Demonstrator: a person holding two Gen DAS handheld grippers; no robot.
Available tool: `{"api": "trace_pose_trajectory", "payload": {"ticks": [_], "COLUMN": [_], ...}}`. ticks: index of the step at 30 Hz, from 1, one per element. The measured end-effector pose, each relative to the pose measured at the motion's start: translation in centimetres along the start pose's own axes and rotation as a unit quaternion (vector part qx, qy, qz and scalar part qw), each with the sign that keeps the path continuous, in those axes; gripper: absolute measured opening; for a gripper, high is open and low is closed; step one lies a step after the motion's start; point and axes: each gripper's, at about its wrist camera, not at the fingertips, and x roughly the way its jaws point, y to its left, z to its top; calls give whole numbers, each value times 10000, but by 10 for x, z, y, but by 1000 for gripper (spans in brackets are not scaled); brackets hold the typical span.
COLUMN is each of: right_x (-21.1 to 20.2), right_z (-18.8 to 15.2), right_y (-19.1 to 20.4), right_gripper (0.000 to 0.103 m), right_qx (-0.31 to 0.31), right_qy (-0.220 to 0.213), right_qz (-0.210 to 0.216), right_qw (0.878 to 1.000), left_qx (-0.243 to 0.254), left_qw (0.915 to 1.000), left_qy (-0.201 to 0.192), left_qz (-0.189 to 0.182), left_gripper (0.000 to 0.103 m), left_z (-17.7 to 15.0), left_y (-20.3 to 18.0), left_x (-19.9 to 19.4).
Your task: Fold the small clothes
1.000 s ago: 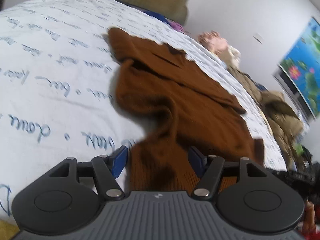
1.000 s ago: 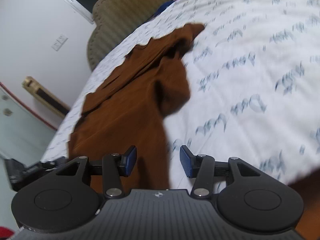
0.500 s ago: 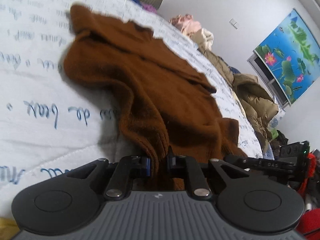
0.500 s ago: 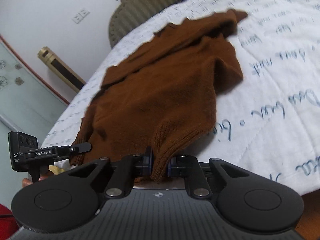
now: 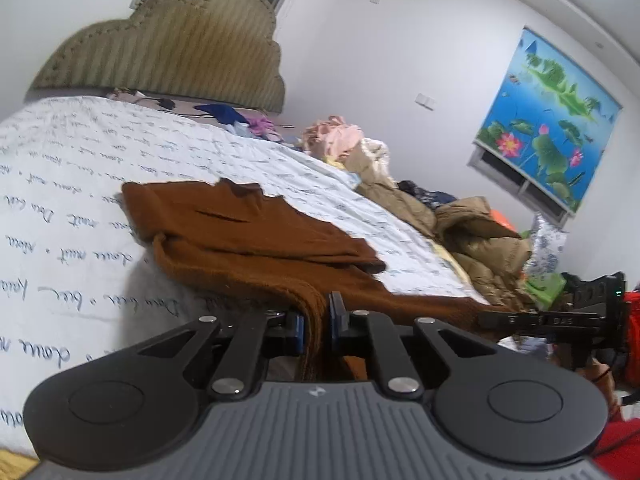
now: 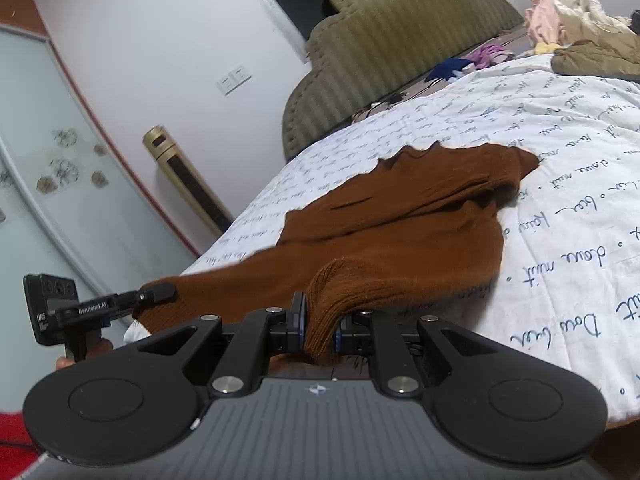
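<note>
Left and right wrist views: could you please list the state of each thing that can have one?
Left gripper: shut on the brown sweater's ribbed hem; jaws have just been closing.
Right gripper: shut on the same hem, likewise just closed.
Brown sweater: near edge lifted, far part lying rumpled on the bed.
Window blind: mostly drawn down.
Clothes pile: unfolded, heaped.

"GenRobot.AI" on left gripper point(image 6: 92, 307), apparently

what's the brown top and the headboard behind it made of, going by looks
Brown top: looks like a soft matte knit, wool or acrylic; ribbed hem bunches thickly where the left tongs pinch it. Headboard: seemingly padded olive fabric, perhaps velvet or corduroy, with vertical channels and a scalloped edge.
</note>
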Motion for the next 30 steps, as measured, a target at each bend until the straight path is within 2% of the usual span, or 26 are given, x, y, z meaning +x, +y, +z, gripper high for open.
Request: {"api": "trace_pose_trajectory", "payload": {"ticks": [6, 10, 21, 29, 30], "right_x": [20, 32, 84, 134, 139], "right_z": [16, 32, 88, 124, 127], "right_y": [-12, -16, -50, -88, -93], "right_gripper": [15, 15, 14, 8, 7], "right_qx": [2, -144, 22, 283, 321], "right_qy": [-270, -504, -1013, -1177, -1171], "right_qz": [-87, -274, -774, -1147, -1198], "right_qw": [9996, 9982, 9918, 9860, 9853], "left_qx": [78, 192, -145, -234, -221], "left_qw": [9998, 9988, 9930, 9876, 9868], "left_qy": [-113, -184, -323, -68, -21], "left_qz": [122, 412, 1130, 1554, 1604], "left_gripper": [11, 11, 11, 11, 5], "left_z": [18, 33, 102, 136, 138], "left_y": [-2, -7, 21, 51, 54], "left_x": [24, 38, 93, 160, 168]}}
